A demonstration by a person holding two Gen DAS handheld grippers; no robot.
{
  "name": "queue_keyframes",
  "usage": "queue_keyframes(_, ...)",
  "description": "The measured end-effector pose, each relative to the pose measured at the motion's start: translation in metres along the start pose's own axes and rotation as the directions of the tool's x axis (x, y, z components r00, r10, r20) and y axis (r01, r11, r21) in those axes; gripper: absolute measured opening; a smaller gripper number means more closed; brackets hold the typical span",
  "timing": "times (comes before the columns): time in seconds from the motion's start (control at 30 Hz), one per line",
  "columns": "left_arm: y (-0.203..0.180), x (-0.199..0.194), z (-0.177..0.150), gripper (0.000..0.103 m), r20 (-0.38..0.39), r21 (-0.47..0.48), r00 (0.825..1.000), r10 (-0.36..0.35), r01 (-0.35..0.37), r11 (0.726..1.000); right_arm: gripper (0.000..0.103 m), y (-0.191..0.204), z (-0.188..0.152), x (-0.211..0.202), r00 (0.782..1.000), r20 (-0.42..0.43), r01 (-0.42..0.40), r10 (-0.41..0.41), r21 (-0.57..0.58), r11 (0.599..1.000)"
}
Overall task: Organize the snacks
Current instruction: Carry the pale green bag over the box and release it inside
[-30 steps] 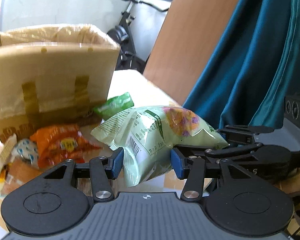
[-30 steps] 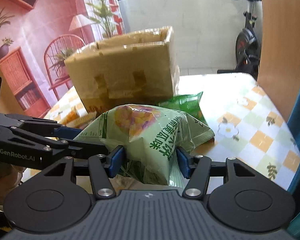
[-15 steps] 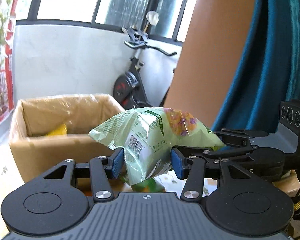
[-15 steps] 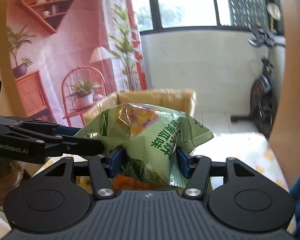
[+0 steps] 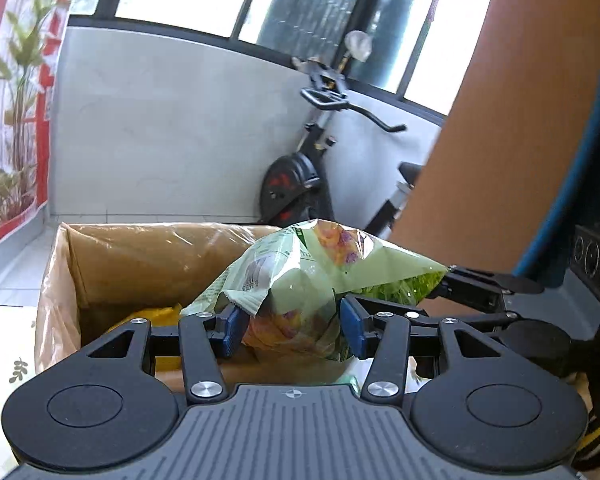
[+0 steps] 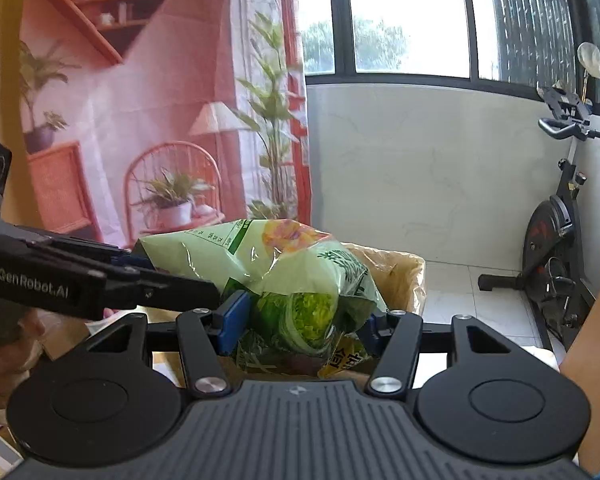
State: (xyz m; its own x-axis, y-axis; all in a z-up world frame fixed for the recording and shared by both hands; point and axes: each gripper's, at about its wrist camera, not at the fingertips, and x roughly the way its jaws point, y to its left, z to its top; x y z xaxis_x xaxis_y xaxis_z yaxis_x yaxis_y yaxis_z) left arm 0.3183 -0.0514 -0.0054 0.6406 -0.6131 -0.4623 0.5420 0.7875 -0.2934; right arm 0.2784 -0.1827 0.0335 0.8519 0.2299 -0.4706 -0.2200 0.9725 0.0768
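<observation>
A light green snack bag [image 5: 300, 280] is held between both grippers, above the near right part of an open cardboard box [image 5: 140, 256]. My left gripper [image 5: 292, 328] is shut on one end of the bag. My right gripper [image 6: 300, 320] is shut on its other end, where the bag [image 6: 284, 276] is crumpled. The right gripper's fingers [image 5: 476, 284] show at the right of the left wrist view. The left gripper's fingers [image 6: 100, 276] show at the left of the right wrist view. A yellow packet [image 5: 156, 316] lies inside the box [image 6: 396, 276].
An exercise bike [image 5: 300, 184] stands on the tiled floor behind the box, also in the right wrist view [image 6: 560, 224]. A brown board [image 5: 500, 152] leans at the right. A printed pink backdrop [image 6: 132, 120] hangs at the left. The flowered tablecloth [image 5: 0, 372] shows at the lower left.
Both grippers have lifted the green bag from low over the table to above the box opening. The bag has crumpled and tilted between them.
</observation>
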Motion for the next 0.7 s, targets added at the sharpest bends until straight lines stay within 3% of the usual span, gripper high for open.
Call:
queue_keyframes(0.4,0.037,0.049,0.012,0.056,-0.079,-0.087,0.995,0.062,-0.069,0.994,0.062,-0.032,0.004,0.083,0.999,-0.033,0.031,-0.031,-0.007,1.0)
queue_keyframes(0.6,0.035,0.033,0.007,0.058,-0.074,-0.083,0.993,0.097,-0.103,0.991,0.064,-0.029,-0.006,0.082,0.997,-0.076,0.026,-0.027,-0.014,1.0)
queue_keyframes(0.7,0.032,0.022,0.006,0.067,-0.069,-0.063,0.987,0.142,-0.147,0.987,0.067,-0.024,-0.009,0.073,0.996,-0.079,0.041,-0.043,-0.023,0.999)
